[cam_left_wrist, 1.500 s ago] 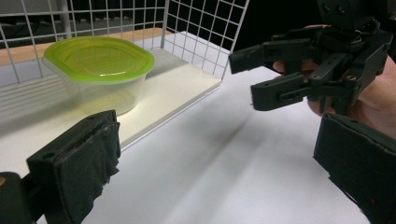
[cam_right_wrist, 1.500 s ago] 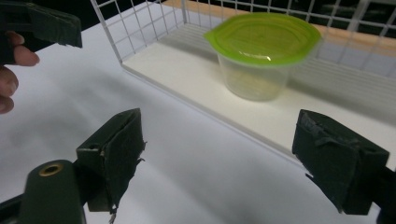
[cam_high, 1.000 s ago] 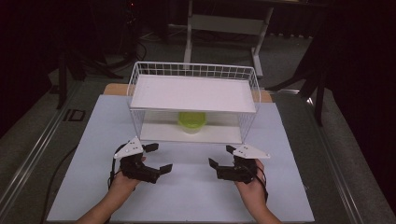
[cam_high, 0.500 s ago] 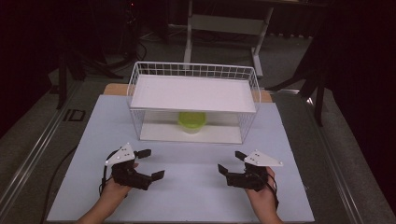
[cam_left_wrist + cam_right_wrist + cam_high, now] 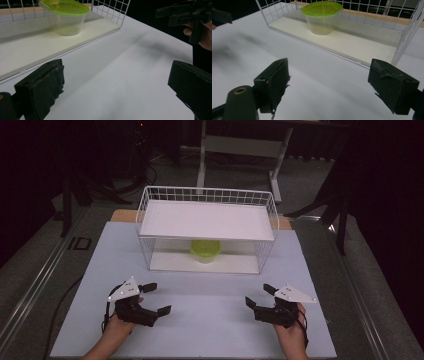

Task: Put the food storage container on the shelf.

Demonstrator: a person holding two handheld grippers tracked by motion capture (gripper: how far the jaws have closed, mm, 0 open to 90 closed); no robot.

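- High view: both hands have come back toward the person since the earlier frames, away from the wire rack (image 5: 207,227). The left gripper (image 5: 153,297) and right gripper (image 5: 259,296) now hover over the near part of the white surface (image 5: 210,315), well apart, probably a waiting pose. The green-lidded container (image 5: 205,251) sits on the rack's lower shelf, under the upper board.
- Left gripper view: its fingers (image 5: 41,87) stand wide and hold nothing; the container (image 5: 64,16) is far ahead.
- Right gripper view: its fingers (image 5: 273,81) are also wide and empty, aimed at the container (image 5: 322,17), maybe for an approach.
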